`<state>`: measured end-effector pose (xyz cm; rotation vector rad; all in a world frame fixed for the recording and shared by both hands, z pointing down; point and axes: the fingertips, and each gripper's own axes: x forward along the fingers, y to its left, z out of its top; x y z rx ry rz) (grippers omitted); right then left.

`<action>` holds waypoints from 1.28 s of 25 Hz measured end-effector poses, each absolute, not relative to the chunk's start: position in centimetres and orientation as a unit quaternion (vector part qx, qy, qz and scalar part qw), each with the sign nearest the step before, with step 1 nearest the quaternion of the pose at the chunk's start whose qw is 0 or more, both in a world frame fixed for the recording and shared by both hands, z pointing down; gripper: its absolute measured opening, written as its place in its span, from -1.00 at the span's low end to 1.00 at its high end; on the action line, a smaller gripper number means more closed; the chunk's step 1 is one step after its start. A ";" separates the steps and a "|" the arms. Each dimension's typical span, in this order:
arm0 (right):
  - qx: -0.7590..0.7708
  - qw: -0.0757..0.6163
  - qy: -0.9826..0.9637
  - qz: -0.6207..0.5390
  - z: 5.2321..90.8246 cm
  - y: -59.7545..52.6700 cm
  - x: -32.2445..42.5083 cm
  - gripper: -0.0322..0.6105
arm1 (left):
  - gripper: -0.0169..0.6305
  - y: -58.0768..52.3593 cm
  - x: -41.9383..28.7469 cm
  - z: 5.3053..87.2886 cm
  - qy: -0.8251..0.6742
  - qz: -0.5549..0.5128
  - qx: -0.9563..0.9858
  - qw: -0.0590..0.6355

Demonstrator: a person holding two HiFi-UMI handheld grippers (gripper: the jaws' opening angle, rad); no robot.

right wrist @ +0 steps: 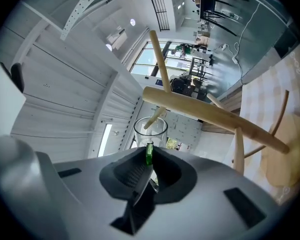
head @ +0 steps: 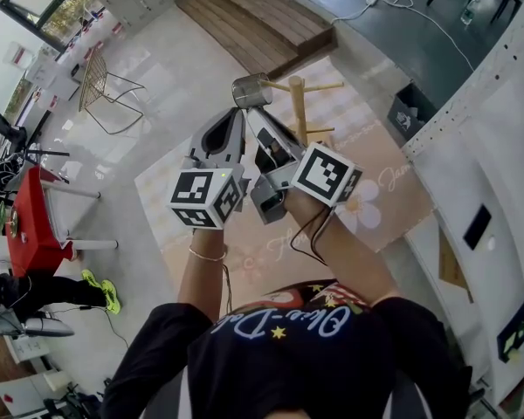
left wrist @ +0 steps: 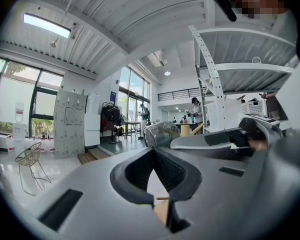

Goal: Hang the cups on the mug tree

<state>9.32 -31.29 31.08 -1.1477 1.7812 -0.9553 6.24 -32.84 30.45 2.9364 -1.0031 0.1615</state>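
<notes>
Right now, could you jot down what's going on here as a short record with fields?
Scene: person standing over a pale wooden mug tree on a pink patterned mat
Right gripper: jaws shut on the green handle of a clear glass cup
Left gripper: jaws together, nothing between them
Cup position: held up by the tree's top pegs, one peg tip showing at its mouth; not yet hung

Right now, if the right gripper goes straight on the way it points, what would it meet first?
Likely the mug tree: the right gripper holds a cup whose mouth is at a peg tip.
</notes>
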 end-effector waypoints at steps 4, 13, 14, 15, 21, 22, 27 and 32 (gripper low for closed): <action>-0.447 0.411 0.696 -0.384 30.9 -31.2 9.4 -0.75 | -0.92 -32.8 6.3 30.2 -0.321 0.051 0.945 0.016; -0.433 0.442 0.675 -0.402 31.0 -31.0 9.9 -0.75 | -0.92 -32.5 6.8 29.9 -0.320 0.048 0.946 0.013; -0.432 0.445 0.673 -0.403 30.9 -30.9 9.9 -0.75 | -0.92 -32.5 6.9 29.8 -0.319 0.047 0.946 0.012; -0.430 0.447 0.672 -0.403 30.8 -30.9 10.0 -0.75 | -0.92 -32.4 6.9 29.7 -0.319 0.047 0.946 0.012; -0.423 0.459 0.664 -0.412 30.7 -30.7 10.1 -0.75 | -0.92 -32.3 7.0 29.5 -0.319 0.044 0.947 0.012; -0.422 0.460 0.662 -0.414 30.7 -30.7 10.1 -0.75 | -0.92 -32.2 7.0 29.5 -0.319 0.044 0.947 0.012; -0.421 0.464 0.658 -0.418 30.8 -30.5 10.4 -0.75 | -0.92 -32.0 7.2 29.3 -0.318 0.042 0.947 0.012; -0.413 0.471 0.650 -0.430 31.1 -30.4 10.7 -0.75 | -0.92 -31.9 7.4 29.4 -0.318 0.039 0.947 0.012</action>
